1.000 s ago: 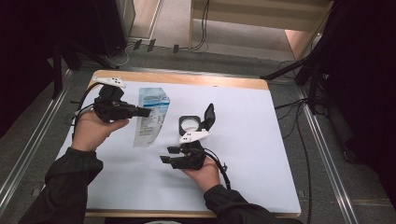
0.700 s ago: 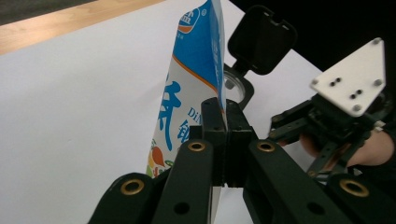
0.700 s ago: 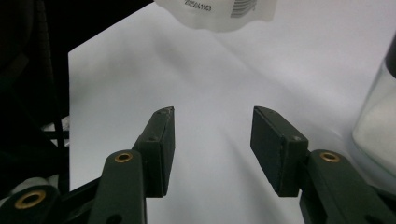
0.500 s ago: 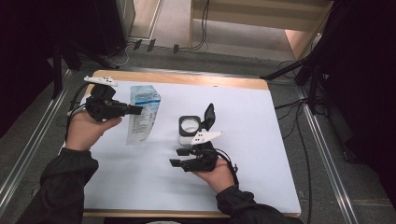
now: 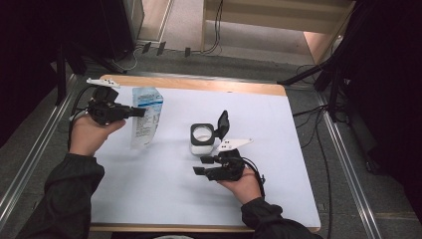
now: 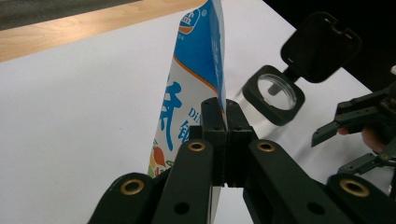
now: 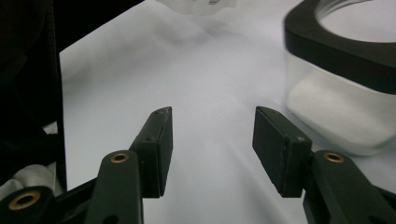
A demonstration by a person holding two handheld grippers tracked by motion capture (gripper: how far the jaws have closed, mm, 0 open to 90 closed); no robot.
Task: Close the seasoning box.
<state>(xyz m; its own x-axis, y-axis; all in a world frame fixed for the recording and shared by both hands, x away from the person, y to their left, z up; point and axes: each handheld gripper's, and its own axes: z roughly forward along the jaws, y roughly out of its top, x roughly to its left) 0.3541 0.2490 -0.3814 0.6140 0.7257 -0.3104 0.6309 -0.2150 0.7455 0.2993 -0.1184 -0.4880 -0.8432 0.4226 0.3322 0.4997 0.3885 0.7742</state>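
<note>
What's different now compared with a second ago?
The left gripper, clamped on the blue-and-white pouch, carried it toward the table's far left. The right gripper drew back from the open-lidded container, its empty jaws just opening wider. The container stayed put.

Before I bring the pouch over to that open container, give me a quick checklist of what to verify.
1. Left gripper clamped on the pouch edge: ok.
2. Container lid flipped open: ok.
3. Container mouth unobstructed: ok.
4. Right gripper steadying the container: not ok; its fingers stand apart with nothing between them, and the container is off to one side.
5. Pouch top opened for pouring: cannot tell.
</note>
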